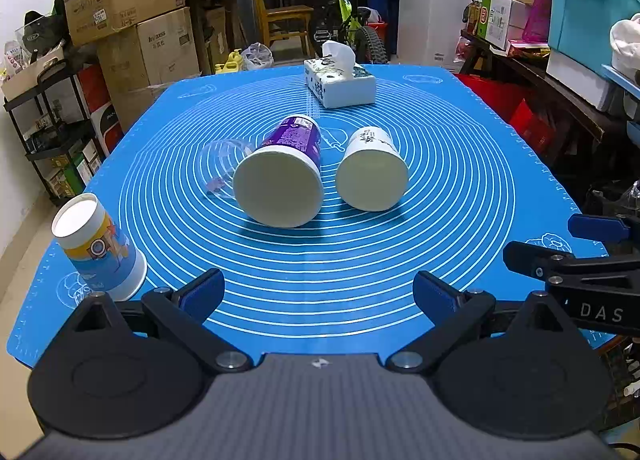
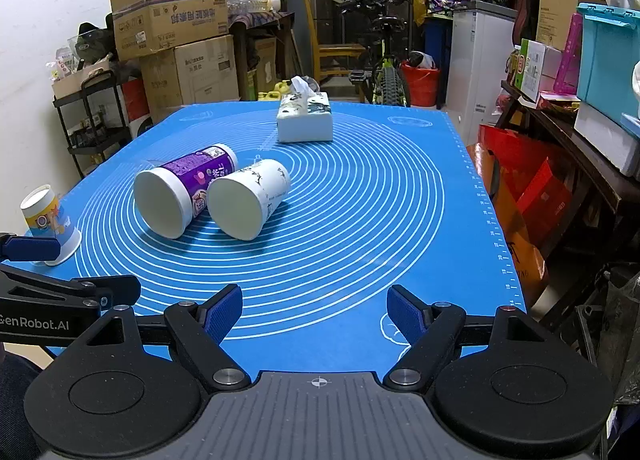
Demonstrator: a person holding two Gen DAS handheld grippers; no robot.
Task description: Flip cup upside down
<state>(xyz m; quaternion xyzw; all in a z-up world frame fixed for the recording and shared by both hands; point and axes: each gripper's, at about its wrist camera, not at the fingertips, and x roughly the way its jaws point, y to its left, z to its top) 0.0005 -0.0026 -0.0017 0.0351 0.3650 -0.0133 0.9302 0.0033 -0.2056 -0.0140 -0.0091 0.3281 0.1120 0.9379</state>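
Observation:
A purple-and-white paper cup and a white paper cup lie on their sides mid-mat, mouths toward me. A clear plastic cup lies left of the purple one. A blue-and-yellow paper cup stands upside down at the mat's near left corner. My left gripper is open and empty, short of the lying cups. My right gripper is open and empty, near the mat's front edge. The right gripper also shows in the left wrist view.
A blue silicone mat covers the table. A tissue box sits at the far middle. Cardboard boxes, a black shelf, a bicycle and storage bins surround the table. The table drops off at the right edge.

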